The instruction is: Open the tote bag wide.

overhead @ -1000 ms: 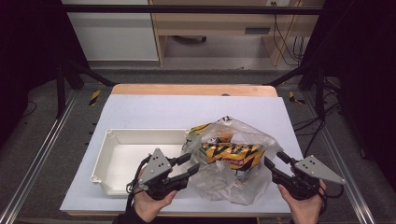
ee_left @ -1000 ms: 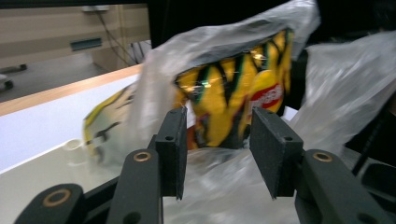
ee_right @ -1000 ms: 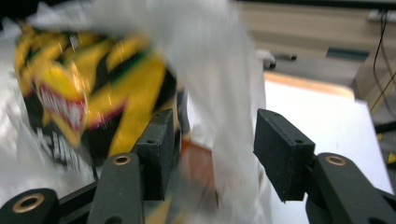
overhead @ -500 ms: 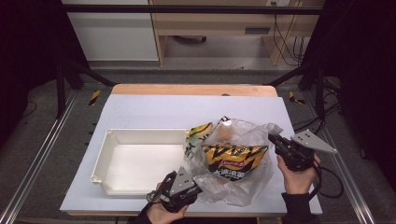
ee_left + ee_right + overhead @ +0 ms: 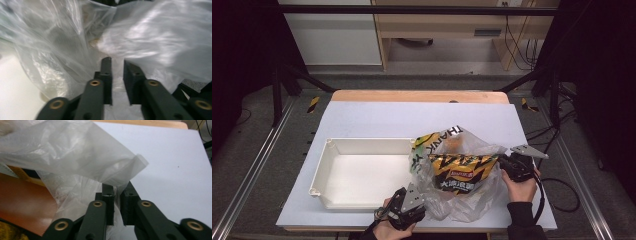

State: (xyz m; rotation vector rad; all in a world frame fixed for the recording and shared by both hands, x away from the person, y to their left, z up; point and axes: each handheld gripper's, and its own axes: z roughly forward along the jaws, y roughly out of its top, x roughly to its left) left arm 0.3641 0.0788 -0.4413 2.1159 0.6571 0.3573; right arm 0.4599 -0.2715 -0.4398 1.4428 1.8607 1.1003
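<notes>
A clear plastic bag lies on the white table top, with a black-and-yellow snack packet and a green-yellow packet in it. My left gripper is at the bag's near left corner. In the left gripper view its jaws stand close together with bag film between them; they have just been opening a little. My right gripper is at the bag's right edge. Its jaws pinch a fold of the film and have also just been opening slightly.
A white rectangular tray stands left of the bag and touches it. The far half of the table top is bare, with a wooden strip along its back edge. Metal frame rails run down both sides.
Both grippers went from wide open to nearly shut on the bag. The left one sank toward the near table edge. The right one moved farther up the table, pulling the film taut.
</notes>
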